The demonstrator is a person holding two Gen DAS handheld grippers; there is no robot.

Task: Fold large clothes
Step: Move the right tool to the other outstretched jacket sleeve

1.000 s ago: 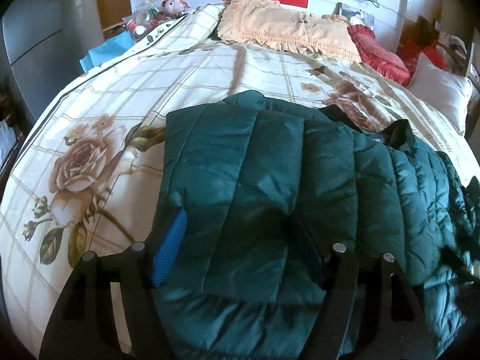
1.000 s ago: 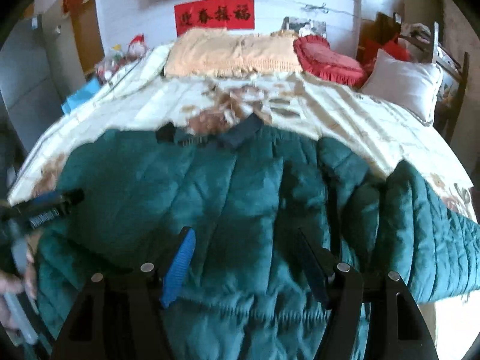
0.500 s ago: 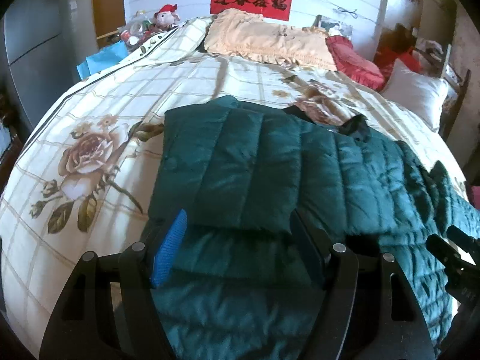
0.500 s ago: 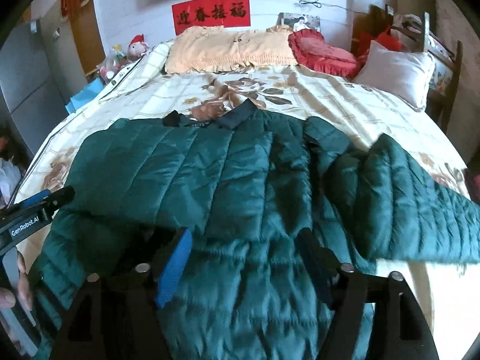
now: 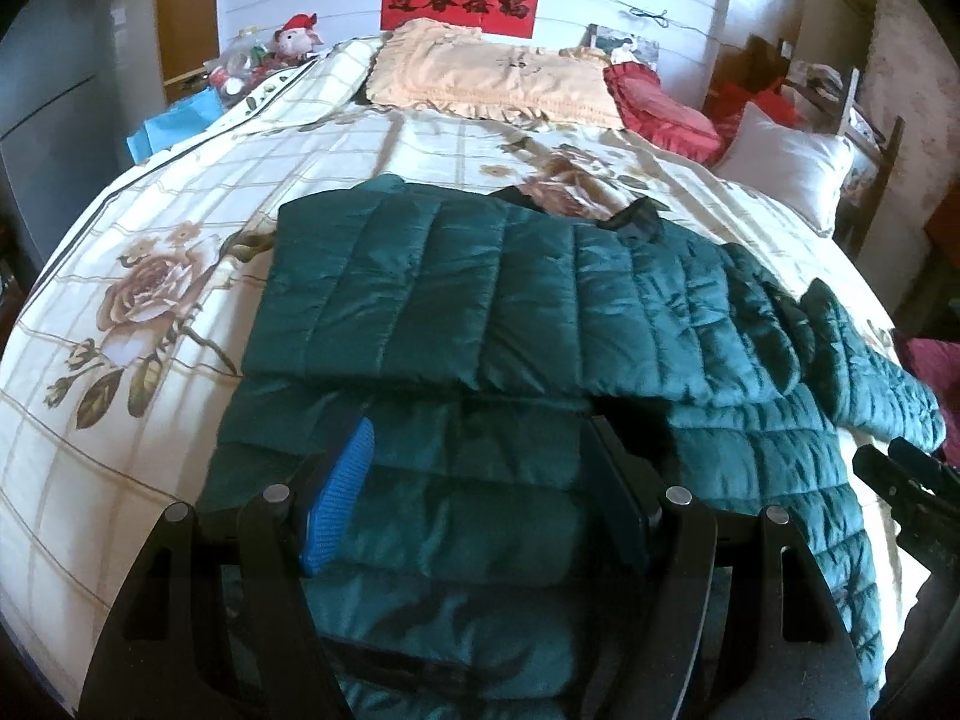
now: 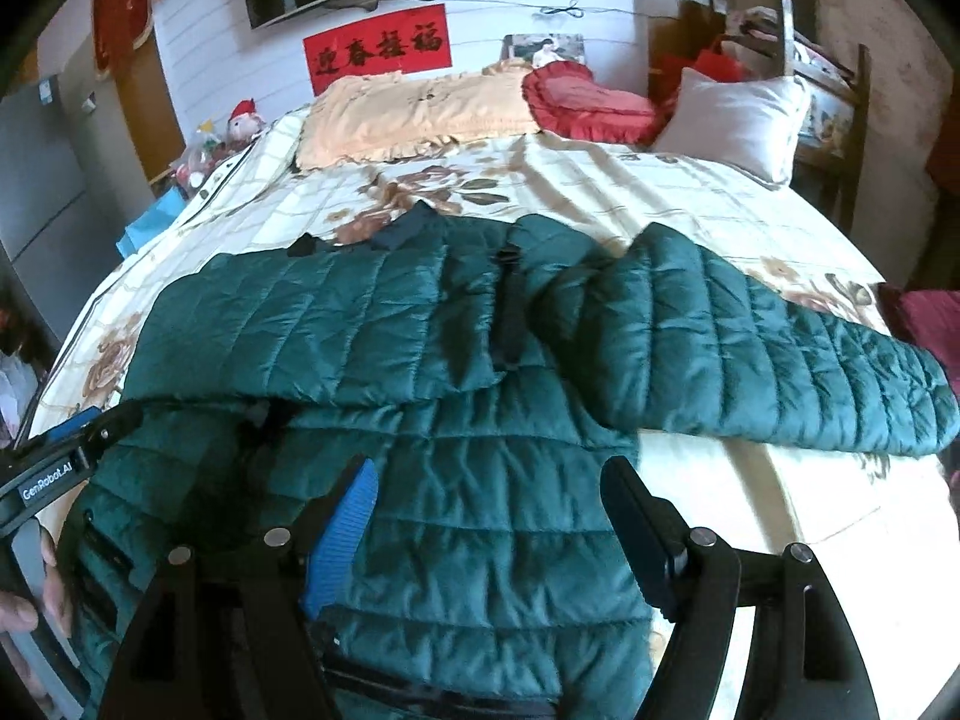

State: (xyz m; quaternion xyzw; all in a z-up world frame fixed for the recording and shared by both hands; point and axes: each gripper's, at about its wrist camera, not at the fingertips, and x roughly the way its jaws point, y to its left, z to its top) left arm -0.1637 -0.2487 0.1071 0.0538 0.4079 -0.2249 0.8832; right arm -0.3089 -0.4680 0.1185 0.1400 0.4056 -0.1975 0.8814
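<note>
A dark green quilted jacket (image 5: 510, 300) lies spread on the bed, and it also shows in the right wrist view (image 6: 420, 360). Its left sleeve is folded across the chest. Its right sleeve (image 6: 750, 348) stretches out to the right over the sheet. My left gripper (image 5: 474, 468) is open and empty above the jacket's lower left part. My right gripper (image 6: 486, 504) is open and empty above the jacket's lower middle. The left gripper's body shows at the left edge of the right wrist view (image 6: 54, 474).
The bed has a cream floral sheet (image 5: 150, 300). A peach pillow (image 5: 492, 78), a red cushion (image 5: 660, 108) and a white pillow (image 5: 786, 162) lie at the head. A blue bag (image 5: 174, 126) and toys sit at the far left. A dark red cloth (image 6: 924, 318) lies at the right.
Both grippers have pulled back and up from the jacket. The left sleeve now lies flat, folded across the chest. The right sleeve lies stretched out on the sheet.
</note>
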